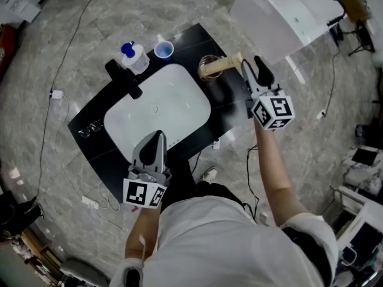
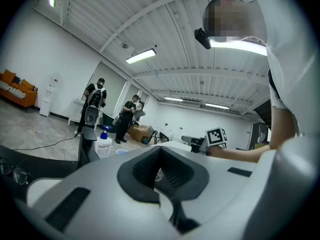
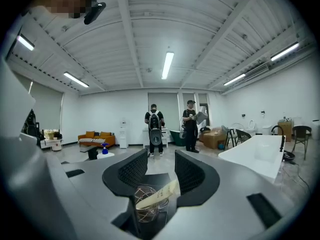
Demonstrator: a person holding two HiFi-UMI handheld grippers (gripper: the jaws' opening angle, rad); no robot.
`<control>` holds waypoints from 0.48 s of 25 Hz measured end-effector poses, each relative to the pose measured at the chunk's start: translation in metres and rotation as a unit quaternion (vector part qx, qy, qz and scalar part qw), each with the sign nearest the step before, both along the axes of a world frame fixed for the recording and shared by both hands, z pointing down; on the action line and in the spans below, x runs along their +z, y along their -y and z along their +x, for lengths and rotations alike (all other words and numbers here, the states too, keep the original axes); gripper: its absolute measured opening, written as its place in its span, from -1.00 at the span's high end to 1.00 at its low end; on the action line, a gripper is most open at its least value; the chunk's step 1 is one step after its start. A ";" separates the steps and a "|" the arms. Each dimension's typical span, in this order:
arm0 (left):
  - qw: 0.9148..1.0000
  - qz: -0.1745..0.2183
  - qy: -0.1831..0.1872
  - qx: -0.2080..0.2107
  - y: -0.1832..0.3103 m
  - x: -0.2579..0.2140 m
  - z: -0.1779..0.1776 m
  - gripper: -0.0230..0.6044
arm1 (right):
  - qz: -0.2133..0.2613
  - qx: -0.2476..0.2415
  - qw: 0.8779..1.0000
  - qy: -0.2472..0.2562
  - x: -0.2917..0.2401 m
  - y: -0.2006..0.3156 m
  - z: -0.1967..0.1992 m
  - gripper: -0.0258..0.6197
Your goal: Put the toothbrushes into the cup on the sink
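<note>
A copper wire cup [image 1: 207,61] stands on the black counter [image 1: 90,137] to the right of the white sink basin [image 1: 158,109]. A beige boxed toothbrush [image 1: 224,65] leans in it, its end sticking out toward my right gripper [image 1: 254,70]. That gripper stands open just behind the cup. In the right gripper view the toothbrush box [image 3: 157,195] and wire cup [image 3: 146,211] sit low between the parted jaws of the right gripper [image 3: 161,171], touching neither pad. My left gripper [image 1: 157,139] hovers over the basin's front edge; the left gripper [image 2: 161,158] looks shut and empty.
A black faucet [image 1: 125,78], a blue-capped soap bottle [image 1: 134,57] and a blue cup [image 1: 163,50] stand behind the basin. Eyeglasses [image 1: 90,129] lie at the counter's left end. A white tub [image 1: 287,14] stands beyond the counter. Two people [image 3: 155,126] stand far off.
</note>
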State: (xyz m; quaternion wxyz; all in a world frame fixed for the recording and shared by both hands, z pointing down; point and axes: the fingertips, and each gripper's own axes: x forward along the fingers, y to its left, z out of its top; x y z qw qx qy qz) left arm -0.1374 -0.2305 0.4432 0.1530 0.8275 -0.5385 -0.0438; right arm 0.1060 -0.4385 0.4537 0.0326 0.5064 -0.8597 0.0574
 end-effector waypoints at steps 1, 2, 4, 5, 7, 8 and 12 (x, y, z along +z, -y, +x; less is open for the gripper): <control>1.000 0.002 0.000 0.002 -0.001 -0.002 0.003 0.92 | 0.002 0.001 1.000 0.000 -0.003 -0.005 0.003 0.36; 1.000 0.004 -0.001 0.005 -0.003 -0.004 0.006 0.92 | 0.003 0.001 1.000 0.000 -0.006 -0.010 0.007 0.36; 1.000 0.008 -0.001 0.008 -0.007 -0.007 0.012 0.92 | 0.002 0.003 1.000 0.002 -0.010 -0.023 0.015 0.36; 1.000 0.011 -0.001 0.010 -0.010 -0.009 0.016 0.92 | 0.001 0.005 1.000 0.006 -0.012 -0.030 0.021 0.37; 1.000 0.016 -0.002 0.015 -0.016 -0.013 0.025 0.92 | -0.001 0.012 1.000 0.014 -0.017 -0.046 0.035 0.41; 1.000 0.018 -0.003 0.018 -0.018 -0.015 0.029 0.92 | -0.001 0.015 1.000 0.017 -0.019 -0.054 0.042 0.45; 0.999 0.028 -0.001 0.023 -0.030 -0.023 0.045 0.92 | 0.004 0.016 0.999 0.035 -0.032 -0.086 0.059 0.61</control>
